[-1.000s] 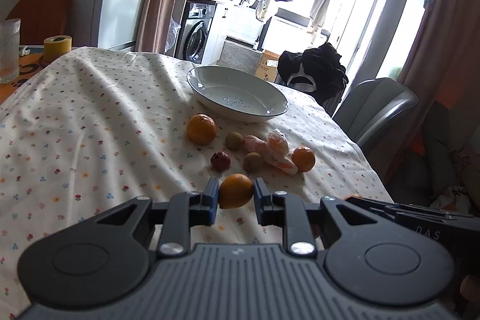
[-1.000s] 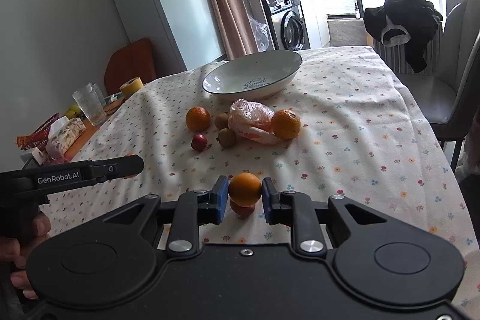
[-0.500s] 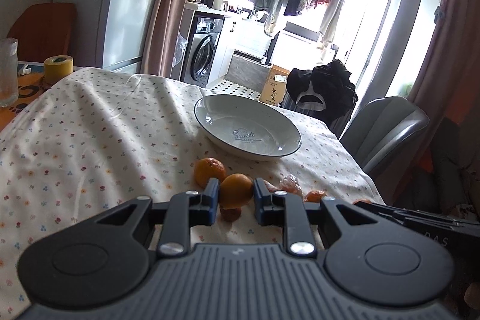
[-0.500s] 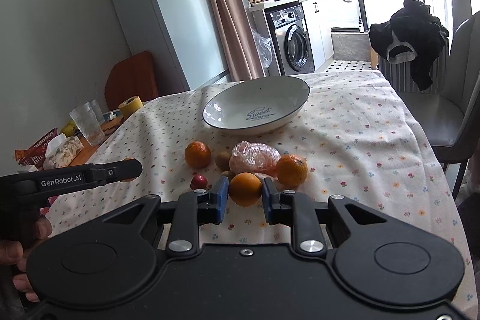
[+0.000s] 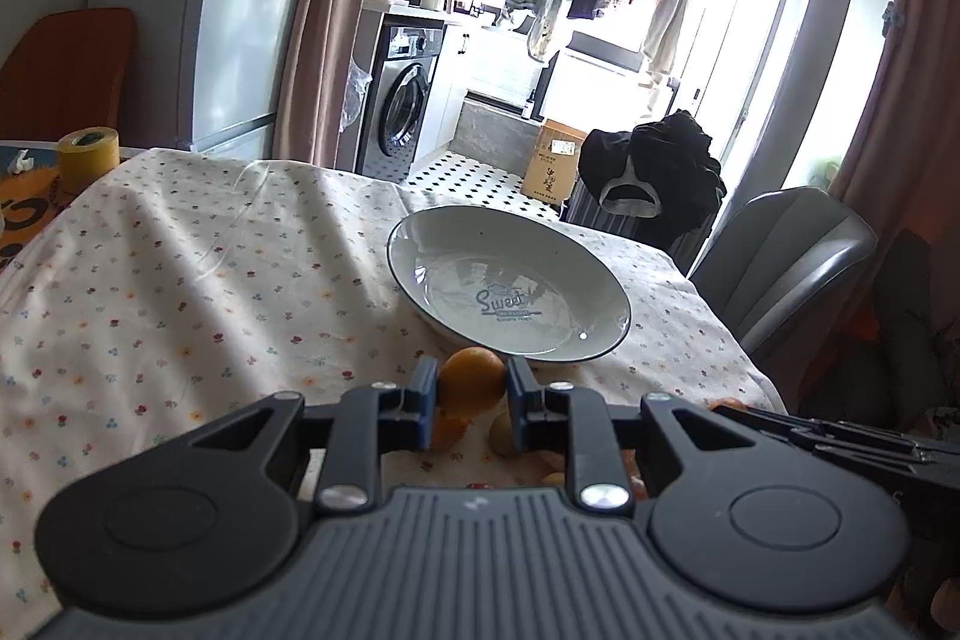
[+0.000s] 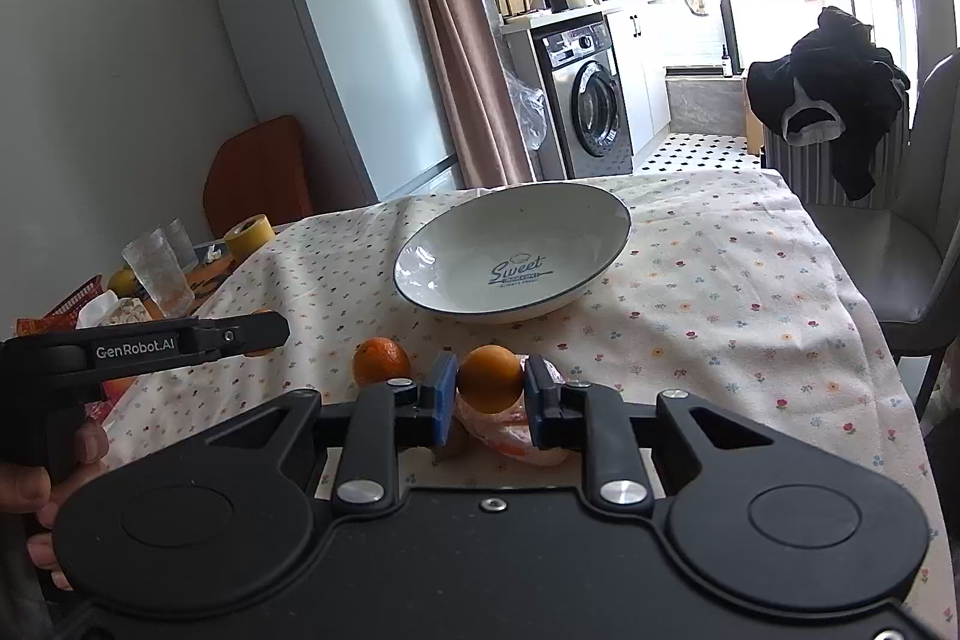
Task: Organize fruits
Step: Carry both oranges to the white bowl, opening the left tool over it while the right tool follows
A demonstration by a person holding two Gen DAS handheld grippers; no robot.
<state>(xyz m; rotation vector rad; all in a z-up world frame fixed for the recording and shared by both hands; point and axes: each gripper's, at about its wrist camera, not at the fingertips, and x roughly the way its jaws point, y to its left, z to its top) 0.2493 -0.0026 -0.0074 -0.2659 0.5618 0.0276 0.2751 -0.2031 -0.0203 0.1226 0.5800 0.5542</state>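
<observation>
left tool (image 5: 470,388) is pinching an orange (image 5: 471,379), clear of the table (image 5: 180,280) | right tool (image 6: 489,394) is pinching another orange (image 6: 491,377) | bowl (image 6: 606,214) is sitting toward the table's far edge

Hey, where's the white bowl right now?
The white bowl sits empty on the floral tablecloth, centre of the right wrist view, just beyond the loose orange and the fruit each gripper holds.
</observation>
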